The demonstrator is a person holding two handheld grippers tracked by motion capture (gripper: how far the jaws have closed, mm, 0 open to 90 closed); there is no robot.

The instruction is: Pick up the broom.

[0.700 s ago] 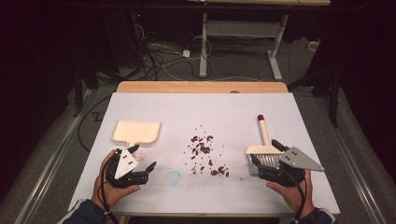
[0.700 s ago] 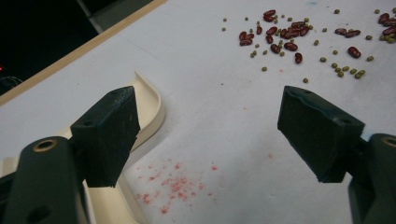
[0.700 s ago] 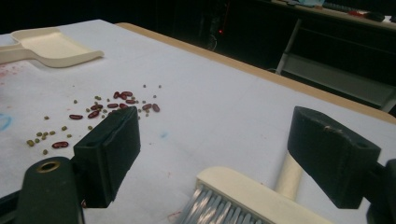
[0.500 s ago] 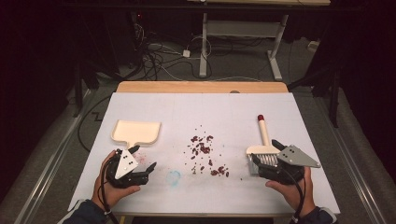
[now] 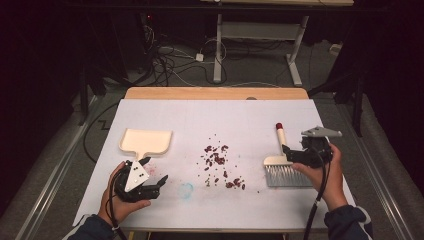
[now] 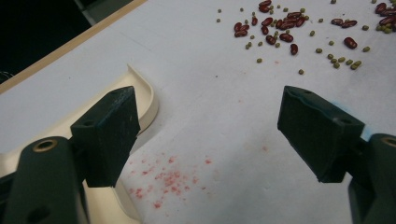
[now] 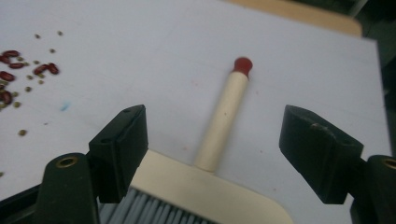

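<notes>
In the high view the left tongs [image 5: 155, 172] sit at the lower left of the frame, held in the person's left hand [image 5: 120, 192], with the jaws spread wide and nothing between them. They hover just below the cream dustpan [image 5: 146, 141], which lies flat on the white surface [image 5: 210, 120] with its short handle pointing toward the bottom of the frame. In the left gripper view the jaws again stand far apart, the dustpan's curved rim [image 6: 144, 95] shows just behind the jaw at the left of the frame, and a faint patch of red specks [image 6: 168, 179] marks the surface between the jaws. The right tongs [image 5: 290, 154] are at the right of the high view, in the person's right hand [image 5: 327, 172], also released, right at the hand brush [image 5: 281, 162]. That brush lies flat with its grey bristles toward the bottom of the frame and its cream handle, capped in red, pointing toward the top. In the right gripper view the brush handle [image 7: 223, 119] runs up the middle of the frame in the gap between the two open jaws, touching neither. A scatter of dark red beans and small green ones [image 5: 218, 162] lies at the centre of the surface, between dustpan and brush.
</notes>
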